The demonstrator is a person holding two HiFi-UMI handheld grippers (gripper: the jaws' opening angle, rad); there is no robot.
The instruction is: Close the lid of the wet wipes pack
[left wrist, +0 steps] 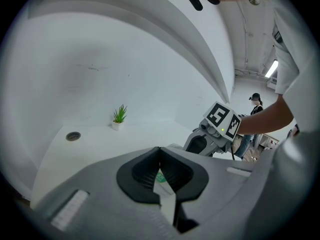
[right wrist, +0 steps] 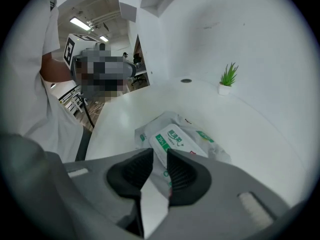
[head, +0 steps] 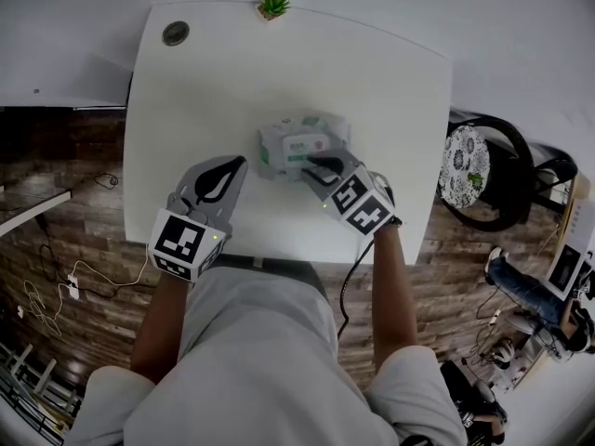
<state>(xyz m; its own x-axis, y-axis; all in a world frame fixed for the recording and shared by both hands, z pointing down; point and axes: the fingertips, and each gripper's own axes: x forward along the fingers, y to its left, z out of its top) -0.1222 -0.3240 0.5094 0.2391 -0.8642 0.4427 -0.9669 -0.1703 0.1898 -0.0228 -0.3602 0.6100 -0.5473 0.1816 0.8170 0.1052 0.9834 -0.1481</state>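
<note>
white wipes pack (head: pixel 279 143) lies mid-way across the desk (head: pixel 214 82). my right tool (head: pixel 312 167) rests at its near edge, slightly spread over the lid (right wrist: pixel 175 136). my left tool (head: pixel 241 163), pressed together, hangs just beside the pack.

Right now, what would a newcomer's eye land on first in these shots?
The white-and-green wet wipes pack lies alone in the middle of the white table. The right gripper is at its near right corner, fingers narrowly apart over the lid. The left gripper hangs just left of the pack, fingers together and empty. A small potted plant stands at the table's far edge.
</note>
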